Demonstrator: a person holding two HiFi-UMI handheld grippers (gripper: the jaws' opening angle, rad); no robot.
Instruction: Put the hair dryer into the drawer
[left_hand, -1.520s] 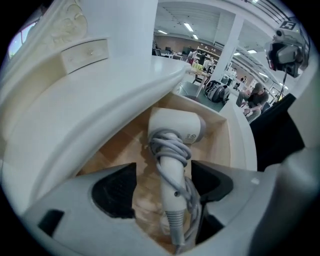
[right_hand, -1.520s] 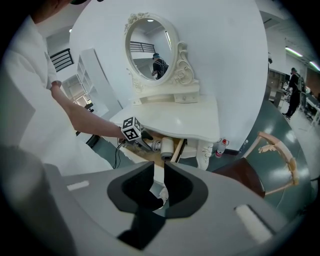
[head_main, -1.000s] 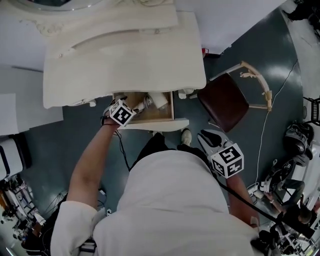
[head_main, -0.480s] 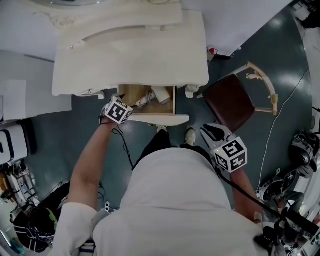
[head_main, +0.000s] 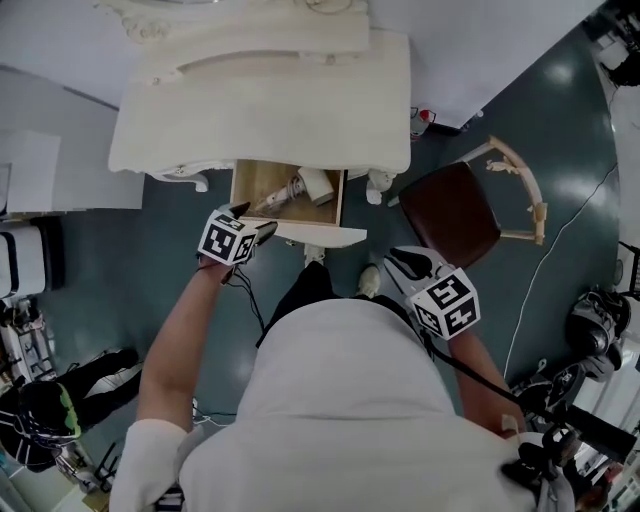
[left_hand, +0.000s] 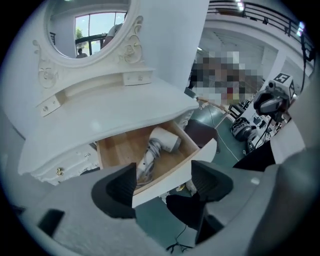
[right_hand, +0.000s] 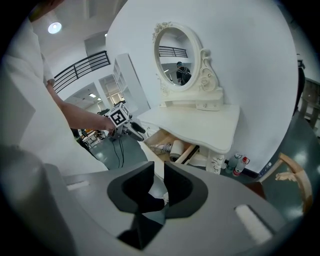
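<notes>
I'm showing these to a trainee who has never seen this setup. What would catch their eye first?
The white dressing table with its oval mirror stands out, its wooden drawer open and a white hair dryer lying inside. The left gripper hangs open just before the drawer's front, and a brown-seated chair stands to the table's right in the head view.

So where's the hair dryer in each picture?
Head view: the hair dryer lies in the open drawer, upper middle.
Left gripper view: centre, in the drawer.
Right gripper view: small, just below centre, in the drawer.
Shared landmark: the white dressing table above the drawer.
</notes>
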